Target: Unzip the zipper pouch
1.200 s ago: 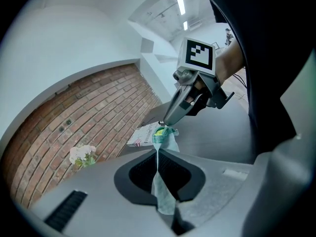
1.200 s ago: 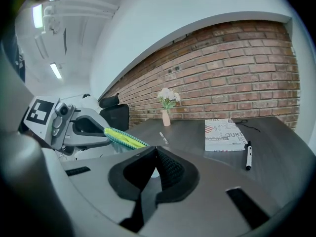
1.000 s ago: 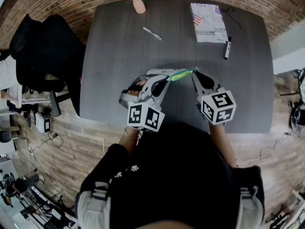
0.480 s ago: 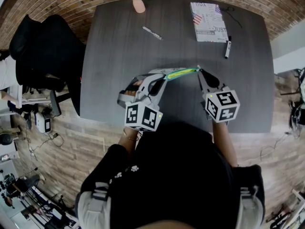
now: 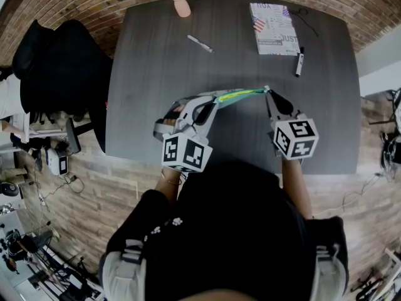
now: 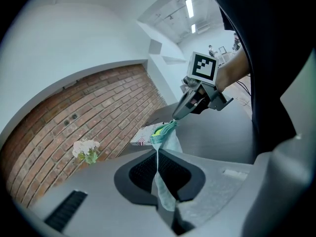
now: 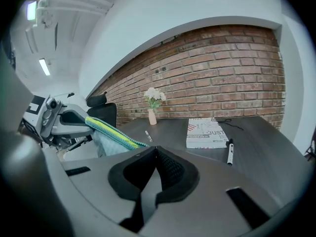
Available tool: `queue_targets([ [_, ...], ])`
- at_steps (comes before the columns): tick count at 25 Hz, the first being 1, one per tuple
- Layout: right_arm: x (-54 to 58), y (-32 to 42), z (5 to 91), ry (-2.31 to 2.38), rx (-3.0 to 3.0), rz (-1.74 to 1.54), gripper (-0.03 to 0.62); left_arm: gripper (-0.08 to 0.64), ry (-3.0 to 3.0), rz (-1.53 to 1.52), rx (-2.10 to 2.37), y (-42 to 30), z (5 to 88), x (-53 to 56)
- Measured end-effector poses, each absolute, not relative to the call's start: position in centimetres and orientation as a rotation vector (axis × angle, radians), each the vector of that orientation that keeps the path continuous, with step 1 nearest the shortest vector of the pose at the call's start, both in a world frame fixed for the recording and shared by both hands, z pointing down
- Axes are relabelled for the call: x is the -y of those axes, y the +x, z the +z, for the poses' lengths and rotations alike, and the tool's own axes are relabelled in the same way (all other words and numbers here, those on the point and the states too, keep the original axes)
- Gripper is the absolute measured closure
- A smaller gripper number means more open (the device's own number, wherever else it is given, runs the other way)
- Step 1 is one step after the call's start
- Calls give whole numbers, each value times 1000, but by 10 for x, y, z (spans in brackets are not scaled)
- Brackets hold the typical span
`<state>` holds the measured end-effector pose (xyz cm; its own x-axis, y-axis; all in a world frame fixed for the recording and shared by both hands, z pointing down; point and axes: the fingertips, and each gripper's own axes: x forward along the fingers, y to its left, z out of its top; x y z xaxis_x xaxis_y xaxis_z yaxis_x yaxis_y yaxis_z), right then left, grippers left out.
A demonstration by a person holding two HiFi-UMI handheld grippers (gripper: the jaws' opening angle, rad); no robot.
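Observation:
A teal zipper pouch point(image 5: 238, 96) with a yellow-green band along its top hangs stretched between my two grippers above the dark table point(image 5: 156, 74). The left gripper point(image 5: 213, 103) is shut on the pouch's left end; in the left gripper view the teal fabric point(image 6: 165, 137) runs straight into the closed jaws point(image 6: 158, 153). The right gripper point(image 5: 268, 91) is shut at the pouch's right top corner, on the zipper pull, which is hidden between the jaws. In the right gripper view the pouch point(image 7: 111, 132) leads from the left gripper point(image 7: 74, 120) to my closed jaw tips point(image 7: 155, 149).
At the table's far side lie a printed book point(image 5: 274, 21), a black marker point(image 5: 299, 64) and a pen point(image 5: 200, 44), with a small pink vase point(image 5: 182, 5) of flowers at the back edge. A black chair point(image 5: 59, 68) stands left of the table.
The right gripper has drawn to the right and slightly back, and the pouch's top edge now spans a longer stretch between the grippers. The left gripper has stayed nearly still.

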<state>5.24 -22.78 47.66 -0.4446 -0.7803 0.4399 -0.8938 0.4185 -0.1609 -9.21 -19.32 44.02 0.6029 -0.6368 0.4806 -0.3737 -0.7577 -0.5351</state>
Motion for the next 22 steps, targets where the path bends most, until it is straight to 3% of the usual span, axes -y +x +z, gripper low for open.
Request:
queue_targets([
  [11,226,56,476,1469,2376,524,589,555,-2529,-881,-847,-90,436,191],
  [22,224,63,453,1578,2464,484,535,555,-2733,-637,-1004,-96,417,199],
])
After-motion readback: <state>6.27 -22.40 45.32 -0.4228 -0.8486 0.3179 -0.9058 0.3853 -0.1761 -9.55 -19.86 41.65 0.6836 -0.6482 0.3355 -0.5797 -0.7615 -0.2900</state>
